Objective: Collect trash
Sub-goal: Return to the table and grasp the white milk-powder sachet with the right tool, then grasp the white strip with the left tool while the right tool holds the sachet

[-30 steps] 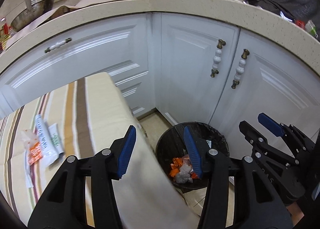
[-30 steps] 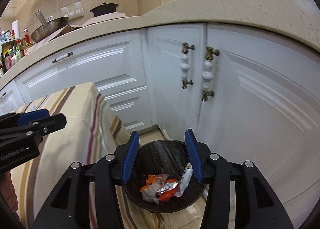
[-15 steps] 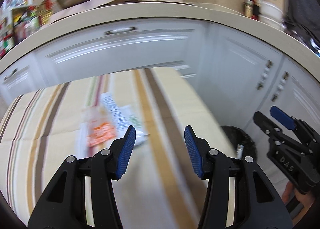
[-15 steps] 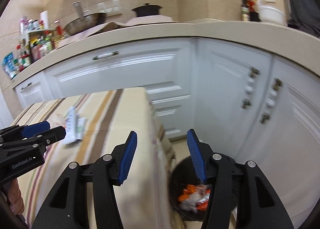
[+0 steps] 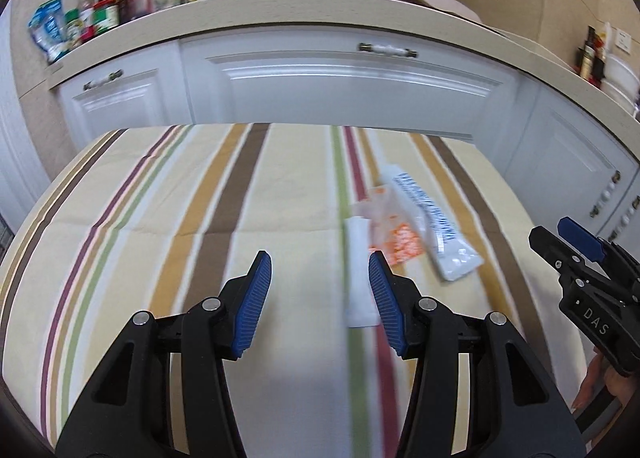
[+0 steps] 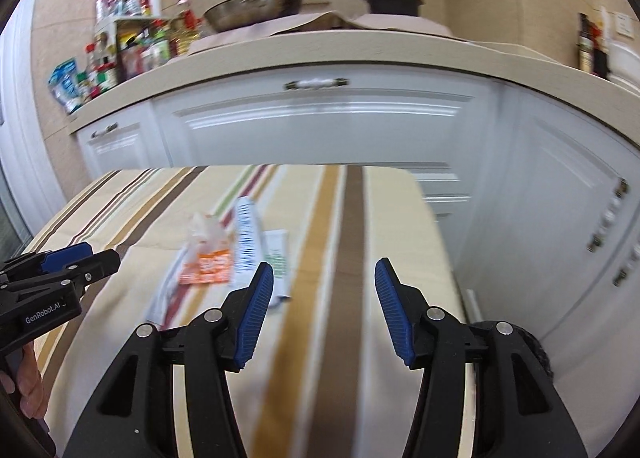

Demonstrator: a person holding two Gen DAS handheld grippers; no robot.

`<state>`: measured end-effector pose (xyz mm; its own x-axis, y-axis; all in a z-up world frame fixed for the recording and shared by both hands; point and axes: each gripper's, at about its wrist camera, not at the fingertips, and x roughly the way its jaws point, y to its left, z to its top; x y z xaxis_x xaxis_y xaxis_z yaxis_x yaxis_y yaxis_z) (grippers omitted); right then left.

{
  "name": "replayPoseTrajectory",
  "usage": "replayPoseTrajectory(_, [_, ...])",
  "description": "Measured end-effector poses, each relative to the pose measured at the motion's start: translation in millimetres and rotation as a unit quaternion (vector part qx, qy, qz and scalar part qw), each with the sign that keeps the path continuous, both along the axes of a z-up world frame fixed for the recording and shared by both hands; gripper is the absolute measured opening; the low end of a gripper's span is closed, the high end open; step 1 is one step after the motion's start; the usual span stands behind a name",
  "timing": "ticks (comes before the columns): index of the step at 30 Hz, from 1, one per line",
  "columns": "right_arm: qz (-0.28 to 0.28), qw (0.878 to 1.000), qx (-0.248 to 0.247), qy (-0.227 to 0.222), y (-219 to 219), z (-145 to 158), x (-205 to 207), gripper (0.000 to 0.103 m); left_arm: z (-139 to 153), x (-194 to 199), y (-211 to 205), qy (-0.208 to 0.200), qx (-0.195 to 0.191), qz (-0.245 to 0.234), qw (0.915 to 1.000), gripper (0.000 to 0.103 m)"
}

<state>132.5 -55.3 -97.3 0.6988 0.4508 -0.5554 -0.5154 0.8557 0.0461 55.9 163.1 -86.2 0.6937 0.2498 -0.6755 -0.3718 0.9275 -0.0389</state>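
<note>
Trash wrappers lie in a loose cluster on the striped cloth covering the counter, in front of white kitchen cabinets. Left tongs hover over the cloth, jaws apart and empty, just beside a white packet. Right tongs, whose jaws have just been opening, hold nothing; a dark bin shows behind them.
</note>
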Motion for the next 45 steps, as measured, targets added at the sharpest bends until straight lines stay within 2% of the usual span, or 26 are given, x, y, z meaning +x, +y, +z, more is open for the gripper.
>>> replayPoseTrajectory(10, [0.042, 0.998, -0.044, 0.02, 62, -16, 14, 0.054, -15, -10, 40, 0.009, -0.021, 0.033, 0.9992, 0.049])
replayPoseTrajectory(19, [0.042, 0.994, -0.083, 0.062, 80, -30, 34, 0.054, -25, -3, 45, 0.018, -0.033, 0.03, 0.9988, 0.05])
replayPoseTrajectory(23, [0.052, 0.991, -0.093, 0.075, 84, -34, 35, 0.034, -28, 2, 44, 0.02, -0.037, 0.029, 0.9987, 0.054])
replayPoseTrajectory(33, [0.04, 0.996, -0.062, 0.046, 66, -19, 23, 0.031, -28, 11, 26, 0.019, -0.04, 0.009, 0.999, 0.056])
replayPoseTrajectory(40, [0.007, 0.999, -0.043, 0.031, 28, -7, 14, 0.031, -38, 27, 7, 0.033, -0.04, -0.012, 0.9986, 0.056])
replayPoseTrajectory(45, [-0.019, 0.998, -0.038, 0.04, 2, -12, 16, 0.031, -49, 38, -1, 0.05, -0.043, -0.023, 0.9976, 0.055])
